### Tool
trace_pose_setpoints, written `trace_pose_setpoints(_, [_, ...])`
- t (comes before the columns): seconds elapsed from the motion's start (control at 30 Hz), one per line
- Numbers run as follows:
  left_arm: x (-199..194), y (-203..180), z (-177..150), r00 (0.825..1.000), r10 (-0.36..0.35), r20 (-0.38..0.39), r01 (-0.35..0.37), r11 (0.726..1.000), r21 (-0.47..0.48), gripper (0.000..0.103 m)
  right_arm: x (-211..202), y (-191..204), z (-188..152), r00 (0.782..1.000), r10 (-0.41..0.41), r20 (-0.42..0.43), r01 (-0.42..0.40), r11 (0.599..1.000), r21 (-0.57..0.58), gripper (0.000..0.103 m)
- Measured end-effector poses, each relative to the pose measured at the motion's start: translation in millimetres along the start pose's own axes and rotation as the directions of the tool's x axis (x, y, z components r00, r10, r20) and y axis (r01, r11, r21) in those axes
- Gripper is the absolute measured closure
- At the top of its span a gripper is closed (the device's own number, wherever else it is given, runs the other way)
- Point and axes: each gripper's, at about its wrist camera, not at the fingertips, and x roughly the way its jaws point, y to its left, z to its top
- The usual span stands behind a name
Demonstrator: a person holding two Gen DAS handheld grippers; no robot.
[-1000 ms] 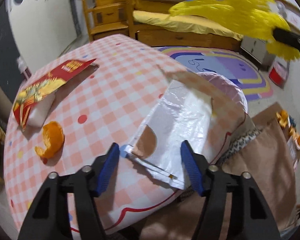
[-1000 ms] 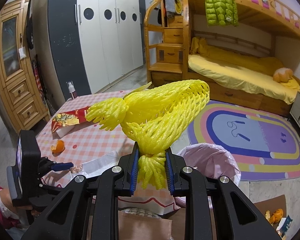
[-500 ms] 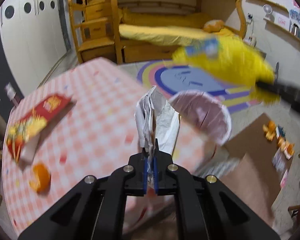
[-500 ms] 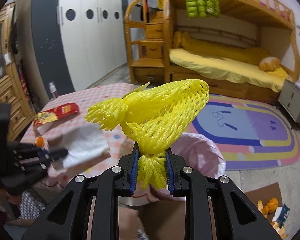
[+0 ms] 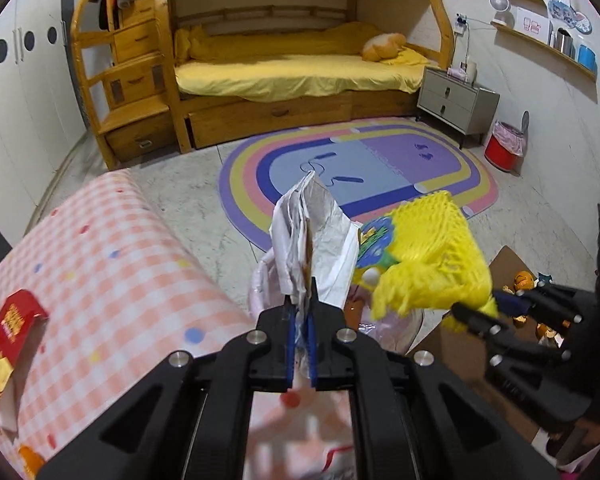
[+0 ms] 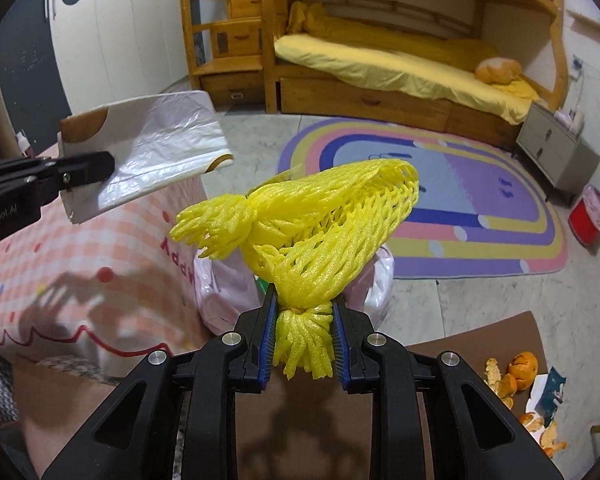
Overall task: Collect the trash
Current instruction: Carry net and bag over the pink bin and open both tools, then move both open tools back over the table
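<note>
My left gripper (image 5: 300, 334) is shut on a flat white plastic wrapper (image 5: 314, 240) with brown patches, lifted off the checked table (image 5: 112, 272). The right wrist view has this wrapper (image 6: 148, 148) at upper left, held out past the table's edge. My right gripper (image 6: 304, 338) is shut on the knotted end of a yellow foam fruit net (image 6: 320, 220). That net (image 5: 432, 264) hangs just right of the wrapper in the left wrist view. Below both, a bin lined with a pink bag (image 6: 220, 284) stands beside the table, largely hidden.
A red snack packet (image 5: 8, 336) and a piece of orange peel (image 5: 30, 458) lie on the table's left side. Cardboard on the floor (image 6: 480, 340) carries orange peels (image 6: 516, 372) and scraps. Beyond are a striped rug (image 5: 360, 168), a bunk bed, a nightstand and a red bin (image 5: 504, 148).
My left gripper closed on the white wrapper, lifted it from the table and carried it right, over the table's edge. My right gripper came down with the yellow net, closer to the pink-lined bin.
</note>
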Motion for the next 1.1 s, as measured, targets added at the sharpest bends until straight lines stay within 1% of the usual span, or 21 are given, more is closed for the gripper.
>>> trace_pose_setpoints(0.07, [9,0,4,1.000,-0.011,-0.010,0.011,1.000,0.000,0.099,8,-2,2,1.000,0.005,-0.012,-0.005,1.000,0.002,0.077])
trace_pose_setpoints(0.13, [15,0,8,1.000,-0.022,-0.013,0.022,1.000,-0.004,0.098,16,-2,4,1.000,0.015,-0.019,-0.015,1.000,0.005,0.072])
trace_pose_setpoints(0.17, [16,0,9,1.000,-0.025,-0.010,0.025,1.000,-0.005,0.091,20,-3,6,1.000,0.019,-0.023,-0.018,1.000,0.006,0.070])
trace_pose_setpoints(0.2, [18,1,11,1.000,-0.026,-0.011,0.026,1.000,-0.010,0.085,23,-3,6,0.999,0.023,-0.030,-0.023,1.000,0.008,0.063])
trace_pose_setpoints(0.23, [19,2,13,1.000,-0.029,-0.010,0.029,0.999,-0.016,0.070,26,-4,7,0.999,0.025,-0.037,-0.025,1.000,0.012,0.057])
trace_pose_setpoints(0.27, [18,4,14,0.999,-0.033,-0.007,0.033,0.999,-0.024,0.059,27,-5,8,0.999,0.019,-0.039,-0.019,1.000,0.015,0.054])
trace_pose_setpoints(0.3, [17,7,14,0.999,-0.036,-0.004,0.036,0.999,-0.034,0.056,27,-5,8,0.999,0.013,-0.039,-0.013,1.000,0.017,0.048])
trace_pose_setpoints(0.33, [16,9,13,0.999,-0.034,-0.003,0.034,0.999,-0.037,0.055,26,-5,8,0.999,0.009,-0.038,-0.009,1.000,0.019,0.047])
trace_pose_setpoints(0.47, [3,22,9,1.000,-0.011,0.009,0.012,0.998,-0.069,0.053,15,-14,8,0.999,0.016,-0.031,-0.014,0.998,0.066,0.047])
trace_pose_setpoints(0.6, [-21,37,-3,0.999,0.030,0.027,-0.027,0.994,-0.108,0.052,-12,-20,12,0.999,0.033,0.018,-0.035,0.995,0.098,0.047])
trace_pose_setpoints(0.73, [-46,49,-15,0.997,0.070,0.045,-0.063,0.988,-0.141,0.052,-42,-11,20,0.995,0.067,0.077,-0.075,0.992,0.103,0.047])
trace_pose_setpoints(0.83, [-70,58,-27,0.991,0.117,0.064,-0.106,0.982,-0.156,0.050,-65,9,26,0.986,0.112,0.123,-0.122,0.990,0.075,0.047])
trace_pose_setpoints(0.97, [-102,74,-46,0.981,0.174,0.083,-0.156,0.970,-0.187,0.046,-87,42,33,0.972,0.174,0.158,-0.178,0.984,0.011,0.047])
trace_pose_setpoints(1.1, [-135,100,-71,0.971,0.226,0.073,-0.201,0.946,-0.254,0.041,-102,86,37,0.956,0.243,0.168,-0.233,0.970,-0.076,0.047])
